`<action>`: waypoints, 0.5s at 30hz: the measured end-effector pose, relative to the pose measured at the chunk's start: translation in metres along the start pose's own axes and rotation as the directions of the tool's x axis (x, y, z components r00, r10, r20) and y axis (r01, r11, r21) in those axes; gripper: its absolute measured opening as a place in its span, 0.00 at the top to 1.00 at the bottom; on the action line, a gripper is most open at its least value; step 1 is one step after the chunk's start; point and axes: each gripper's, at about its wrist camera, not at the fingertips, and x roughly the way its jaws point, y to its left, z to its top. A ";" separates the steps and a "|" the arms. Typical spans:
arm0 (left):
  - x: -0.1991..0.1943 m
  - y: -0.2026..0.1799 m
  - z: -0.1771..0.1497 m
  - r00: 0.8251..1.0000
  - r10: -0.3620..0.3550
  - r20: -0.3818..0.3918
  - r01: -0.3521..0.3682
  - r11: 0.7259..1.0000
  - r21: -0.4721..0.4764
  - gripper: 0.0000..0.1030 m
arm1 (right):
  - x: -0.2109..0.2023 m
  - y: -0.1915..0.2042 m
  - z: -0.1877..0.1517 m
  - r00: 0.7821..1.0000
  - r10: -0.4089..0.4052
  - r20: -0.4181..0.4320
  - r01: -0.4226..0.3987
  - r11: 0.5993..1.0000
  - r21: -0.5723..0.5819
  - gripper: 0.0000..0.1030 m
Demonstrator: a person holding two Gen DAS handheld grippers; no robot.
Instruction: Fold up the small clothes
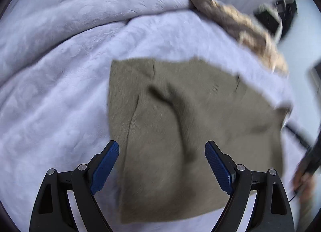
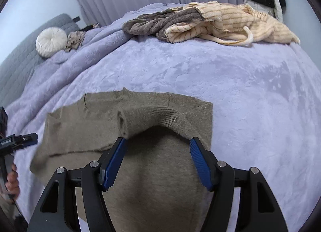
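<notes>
The olive knit garment point(image 2: 152, 151) lies spread on the bed's lavender blanket point(image 2: 250, 91) near its front edge, ready for folding. Both the left gripper point(image 1: 161, 145) and right gripper point(image 2: 158, 141) hover with jaws apart, gripping nothing.

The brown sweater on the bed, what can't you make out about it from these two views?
- Left wrist view: brown sweater is motion-blurred, so its knit and seams are unclear.
- Right wrist view: its near hem is cut off by the bottom edge and hidden behind the right claw.
- Both views: its underside against the lavender blanket is hidden.
</notes>
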 end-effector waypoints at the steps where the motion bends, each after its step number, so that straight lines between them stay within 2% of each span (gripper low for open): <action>1: 0.003 -0.006 -0.006 1.000 0.027 -0.012 -0.027 0.998 0.058 0.14 | 0.003 0.006 -0.001 1.000 -0.026 -0.012 0.025 0.997 -0.068 0.32; 3: 0.008 -0.026 -0.016 0.998 0.059 -0.024 -0.054 0.981 0.185 0.14 | 0.009 0.016 -0.003 0.998 -0.055 -0.023 0.051 0.985 -0.162 0.32; 5: 0.018 -0.044 -0.017 0.991 0.131 -0.025 -0.119 0.954 0.275 0.14 | 0.020 0.026 -0.004 0.997 -0.062 -0.046 0.050 0.974 -0.220 0.32; 7: 0.028 -0.054 -0.009 0.989 0.148 -0.027 -0.133 0.945 0.299 0.14 | 0.032 0.036 -0.003 0.996 -0.045 -0.071 0.027 0.969 -0.247 0.32; 11: 0.043 -0.062 0.024 0.992 0.120 -0.038 -0.108 0.965 0.240 0.14 | 0.056 0.053 0.007 0.994 -0.065 -0.090 0.037 0.959 -0.282 0.32; 13: 0.045 -0.056 0.042 0.993 0.110 -0.033 -0.102 0.980 0.172 0.14 | 0.064 0.051 0.017 0.993 -0.082 -0.079 0.059 0.966 -0.251 0.32; 15: 0.039 -0.049 0.058 0.996 0.088 -0.017 -0.086 0.992 0.096 0.14 | 0.066 0.041 0.029 0.996 -0.054 -0.073 0.041 0.984 -0.173 0.32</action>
